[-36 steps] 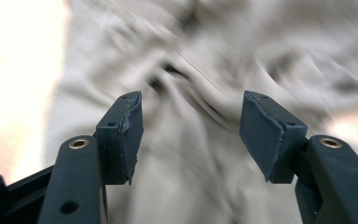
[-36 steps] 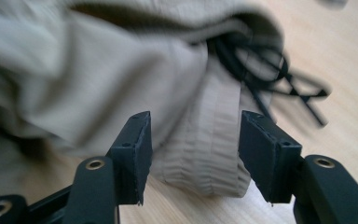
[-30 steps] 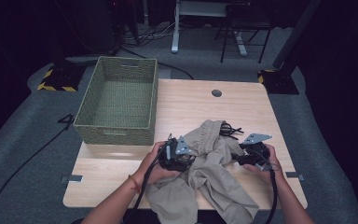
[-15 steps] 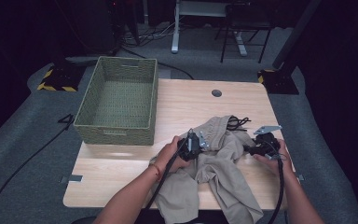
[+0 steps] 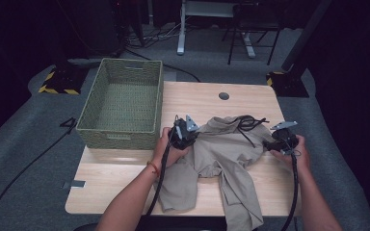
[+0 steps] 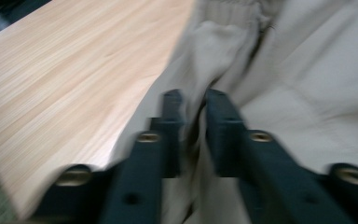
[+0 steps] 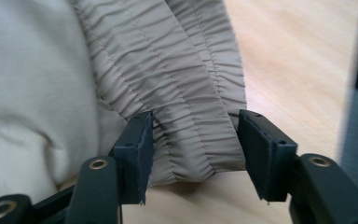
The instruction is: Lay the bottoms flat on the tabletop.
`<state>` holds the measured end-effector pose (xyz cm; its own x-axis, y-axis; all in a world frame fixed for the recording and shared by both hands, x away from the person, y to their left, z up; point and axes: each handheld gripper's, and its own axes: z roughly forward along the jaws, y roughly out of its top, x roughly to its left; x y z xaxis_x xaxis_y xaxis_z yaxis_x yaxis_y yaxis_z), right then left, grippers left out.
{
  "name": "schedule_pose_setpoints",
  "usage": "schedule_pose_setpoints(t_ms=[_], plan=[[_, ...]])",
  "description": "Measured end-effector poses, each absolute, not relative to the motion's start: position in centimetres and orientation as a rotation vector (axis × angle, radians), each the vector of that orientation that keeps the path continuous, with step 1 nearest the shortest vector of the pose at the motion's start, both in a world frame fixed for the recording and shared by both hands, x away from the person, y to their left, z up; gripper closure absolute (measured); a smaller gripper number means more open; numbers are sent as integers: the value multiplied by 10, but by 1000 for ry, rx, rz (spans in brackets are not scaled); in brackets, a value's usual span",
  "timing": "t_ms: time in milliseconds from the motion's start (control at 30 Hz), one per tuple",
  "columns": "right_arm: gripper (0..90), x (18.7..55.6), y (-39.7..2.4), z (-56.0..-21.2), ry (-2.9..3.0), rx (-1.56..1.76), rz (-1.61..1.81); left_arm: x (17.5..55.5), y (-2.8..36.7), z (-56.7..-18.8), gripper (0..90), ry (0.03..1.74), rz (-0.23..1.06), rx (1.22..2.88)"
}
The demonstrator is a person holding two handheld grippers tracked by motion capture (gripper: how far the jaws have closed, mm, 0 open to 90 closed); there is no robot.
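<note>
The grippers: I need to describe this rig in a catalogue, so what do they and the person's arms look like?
Each gripper, left and right, is black with a grey three-cornered plate on top and a black cable trailing back along the forearm. The fingers are flat, dark blocks on arms with brass-coloured pivot rivets. The forearms are bare, with no sleeves showing; a thin reddish band circles the left wrist.

wooden table (image 5: 207,98), green basket (image 5: 120,106), beige trousers (image 5: 224,154)
</note>
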<state>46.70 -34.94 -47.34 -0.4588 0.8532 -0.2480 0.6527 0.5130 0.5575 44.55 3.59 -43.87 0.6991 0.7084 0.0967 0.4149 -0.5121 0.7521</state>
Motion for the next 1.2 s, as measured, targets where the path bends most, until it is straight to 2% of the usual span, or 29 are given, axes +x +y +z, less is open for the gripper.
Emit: schedule_pose_setpoints(t_ms=[67, 167, 300, 333, 433, 467, 500, 533, 567, 633, 700, 767, 800, 967, 1100, 1200], plan=[[431, 468, -349, -473, 2212, 1225, 529, 448, 38, -437, 605, 887, 530, 2149], [420, 462, -350, -466, 2151, 1231, 657, 444, 37, -433, 493, 812, 507, 2156], [429, 440, -348, -448, 2114, 1213, 851, 425, 35, -435, 460, 667, 440, 2245], [448, 425, -341, -443, 2160, 1154, 908, 420, 35, -438, 467, 634, 374, 2259], [474, 409, -330, -444, 2234, 1059, 910, 403, 39, -447, 465, 589, 396, 2326], [492, 396, -320, -451, 2311, 985, 906, 397, 43, -449, 487, 576, 374, 2330], [487, 394, -317, -454, 2328, 979, 913, 389, 49, -453, 500, 567, 341, 2327], [487, 394, -317, -454, 2328, 979, 913, 389, 49, -453, 550, 567, 341, 2327], [468, 393, -314, -458, 2345, 990, 921, 385, 51, -456, 550, 544, 299, 2339], [410, 397, -310, -468, 2356, 1008, 900, 376, 54, -464, 582, 502, 245, 2378], [401, 402, -307, -474, 2361, 1033, 893, 370, 54, -470, 642, 481, 211, 2408], [408, 408, -304, -479, 2379, 1037, 878, 365, 53, -477, 680, 468, 181, 2414], [448, 416, -304, -484, 2388, 1069, 870, 361, 52, -481, 702, 465, 145, 2421], [512, 435, -309, -486, 2336, 1141, 793, 353, 46, -485, 728, 421, 131, 2444], [479, 452, -320, -485, 2250, 1210, 705, 343, 44, -485, 744, 375, 116, 2463], [457, 461, -326, -485, 2201, 1247, 655, 336, 45, -487, 751, 386, 27, 2433]])
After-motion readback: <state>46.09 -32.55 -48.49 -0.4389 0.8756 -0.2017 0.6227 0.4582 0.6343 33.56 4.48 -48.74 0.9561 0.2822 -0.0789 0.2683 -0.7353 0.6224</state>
